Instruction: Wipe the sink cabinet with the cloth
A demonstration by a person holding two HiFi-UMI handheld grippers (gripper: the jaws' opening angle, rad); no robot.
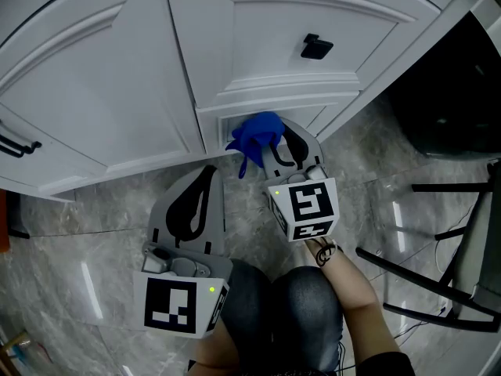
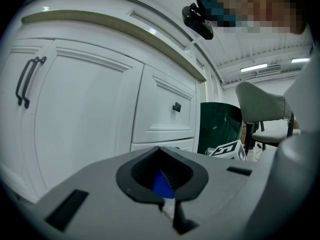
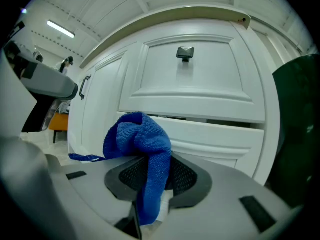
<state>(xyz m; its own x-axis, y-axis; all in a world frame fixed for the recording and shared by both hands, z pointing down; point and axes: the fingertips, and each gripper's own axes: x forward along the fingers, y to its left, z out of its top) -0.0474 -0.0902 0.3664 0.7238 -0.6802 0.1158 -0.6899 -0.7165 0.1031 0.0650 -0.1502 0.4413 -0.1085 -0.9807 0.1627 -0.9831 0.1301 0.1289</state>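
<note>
**Cloth at the cabinet's lower rail: grip and likely faults**

The right gripper (image 3: 152, 160) is clamped on a narrow fold of the cloth (image 3: 142, 144). The rest of the cloth bunches over the jaw tips, and a thin tail trails off to that gripper's left. In the head view the cloth (image 1: 257, 135) sits just ahead of the right gripper (image 1: 283, 149), at or touching the rail of the sink cabinet (image 1: 117, 92) below the drawer with the drawer knob (image 1: 316, 47).

The left gripper (image 1: 205, 175) hangs beside and a little behind the right one. Its jaws are drawn together with nothing visibly pinched. A sliver of blue shows in the hollow of the left gripper (image 2: 160, 149); whether that is the cloth beyond cannot be told.

**Likely faults.** The hold is small, so drag on the moulding could pull the fold free. The loose tail may snag in the dark gap under the drawer. If the bunch shifts, the hard jaw tips could meet the paint.

**Materials.** The cloth is blue looped microfibre, soft and limp. The cabinet is smooth white paint with stepped, slightly curved panels. The knob is dark and square. The jaws are grey plastic with black ribbed pads.
</note>
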